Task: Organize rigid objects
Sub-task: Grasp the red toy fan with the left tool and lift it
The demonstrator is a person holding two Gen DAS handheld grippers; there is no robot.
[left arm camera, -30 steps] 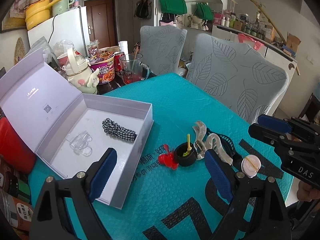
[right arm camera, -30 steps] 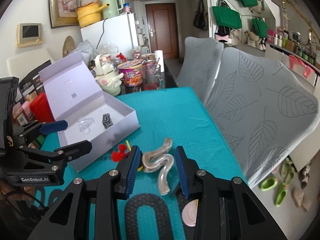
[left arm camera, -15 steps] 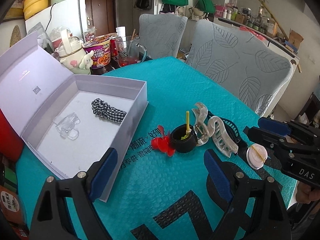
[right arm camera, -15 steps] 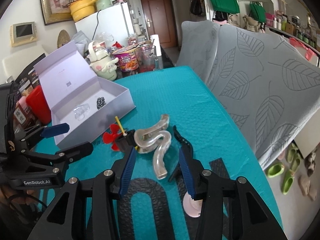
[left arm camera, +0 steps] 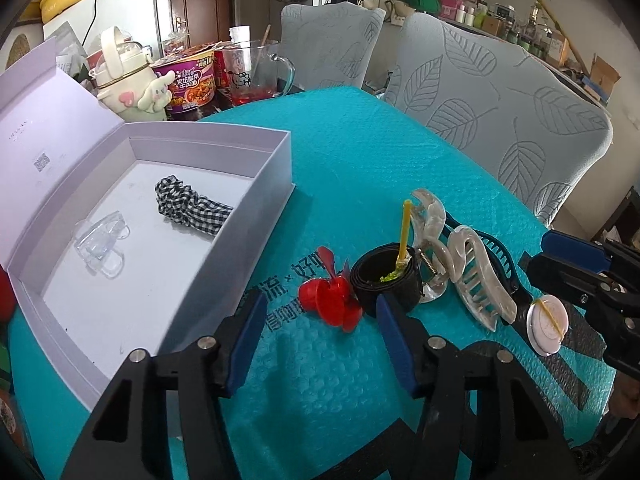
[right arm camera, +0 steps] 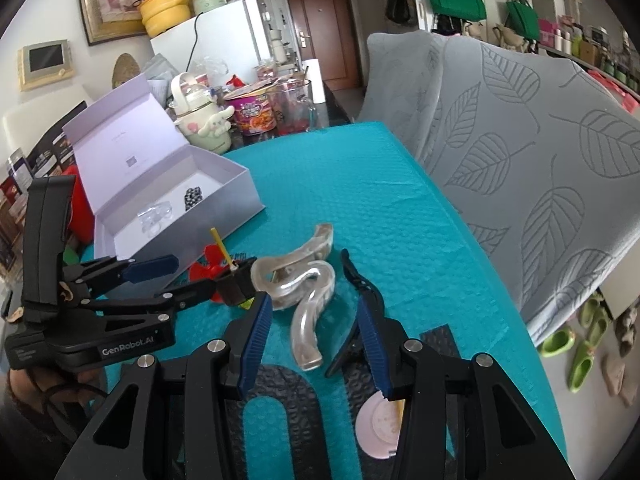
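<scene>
Two grippers hovered over the teal mat. The left gripper (left arm camera: 322, 322), jaws closing with nothing pressed yet, bracketed the red clip (left arm camera: 330, 300); the right gripper (right arm camera: 312, 328), partly open, straddled the pearly claw clip (right arm camera: 306, 300), possibly untouched, lengthwise near-to-far.

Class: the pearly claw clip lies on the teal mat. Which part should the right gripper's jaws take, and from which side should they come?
Take the pearly clip across its curved spine, coming from above at the near end. That arm lies flat and narrow on the mat, pointing at the right gripper, whose jaws already straddle it; the black clip crowds its right side.
</scene>
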